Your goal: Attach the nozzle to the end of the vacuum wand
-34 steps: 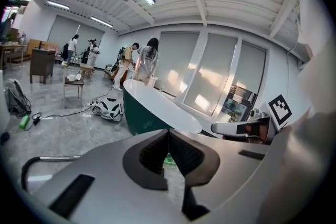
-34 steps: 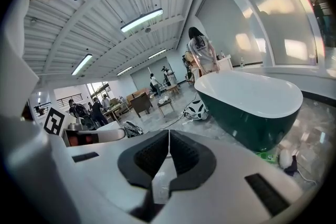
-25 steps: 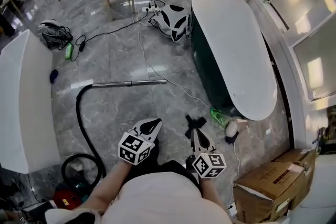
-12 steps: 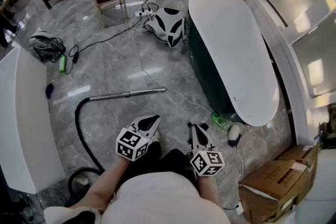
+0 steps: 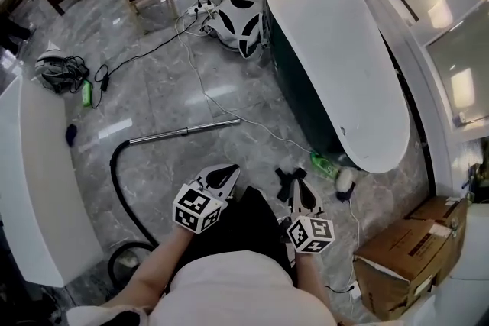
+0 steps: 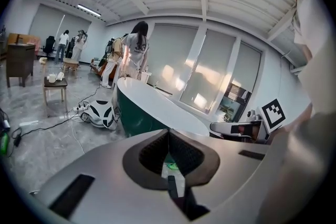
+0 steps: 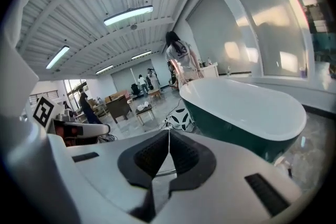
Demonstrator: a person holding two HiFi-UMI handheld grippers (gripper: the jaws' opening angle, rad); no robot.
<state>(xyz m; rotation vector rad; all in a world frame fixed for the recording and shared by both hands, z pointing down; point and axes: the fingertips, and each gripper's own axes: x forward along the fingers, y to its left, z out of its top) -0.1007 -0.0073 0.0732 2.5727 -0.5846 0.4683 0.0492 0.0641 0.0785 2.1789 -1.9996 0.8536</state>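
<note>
The silver vacuum wand [image 5: 183,130] lies flat on the marble floor, and a black hose [image 5: 116,172] curves from its left end toward the lower left. My left gripper [image 5: 227,169] hangs just short of the wand, shut with nothing in it. To its right, my right gripper [image 5: 290,175] is also shut and empty. A small white and black part [image 5: 344,182] lies on the floor beside a green bottle [image 5: 321,163] at the tub's foot; I cannot tell whether it is the nozzle. In each gripper view the jaws [image 6: 169,131] [image 7: 169,131] meet with no gap.
A long white and dark green bathtub [image 5: 328,57] fills the right side. A cardboard box [image 5: 397,256] stands at the lower right, with a white bench [image 5: 34,179] along the left. Cables, a power strip and a white and black machine [image 5: 233,20] lie beyond the wand. People stand far back.
Both grippers have travelled forward over the floor, the right one toward the green bottle. The wand now lies closer in front of the left gripper. Both jaws stay shut.
</note>
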